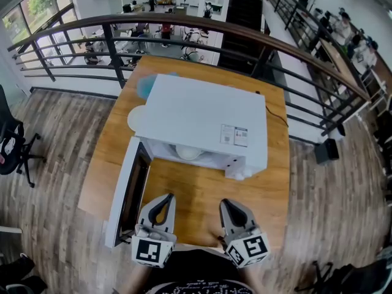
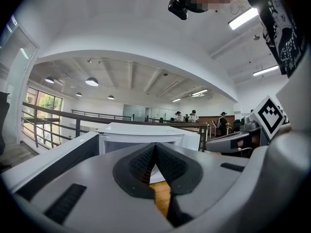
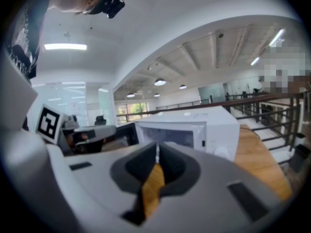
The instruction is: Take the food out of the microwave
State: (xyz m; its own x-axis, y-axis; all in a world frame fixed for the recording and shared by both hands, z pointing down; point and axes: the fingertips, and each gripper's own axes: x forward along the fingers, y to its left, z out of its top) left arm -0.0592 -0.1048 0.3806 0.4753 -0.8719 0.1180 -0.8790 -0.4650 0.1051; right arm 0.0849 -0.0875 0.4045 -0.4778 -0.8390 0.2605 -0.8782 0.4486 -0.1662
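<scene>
A white microwave (image 1: 202, 118) stands on the wooden table (image 1: 269, 195) with its door (image 1: 125, 192) swung open to the left. Inside the cavity sits a white dish of food (image 1: 188, 152), partly hidden under the top edge. My left gripper (image 1: 166, 198) is shut and empty, hovering above the table in front of the open door. My right gripper (image 1: 225, 203) is shut and empty beside it, in front of the control side. Seen in the left gripper view, the microwave (image 2: 141, 135) is straight ahead of the shut left gripper (image 2: 155, 147). The right gripper (image 3: 157, 147) faces the microwave (image 3: 194, 125) too.
A white plate (image 1: 136, 116) and a teal object (image 1: 146, 86) lie on the table left of and behind the microwave. A dark metal railing (image 1: 184, 23) runs behind the table. An office chair (image 1: 12, 139) stands on the floor at far left.
</scene>
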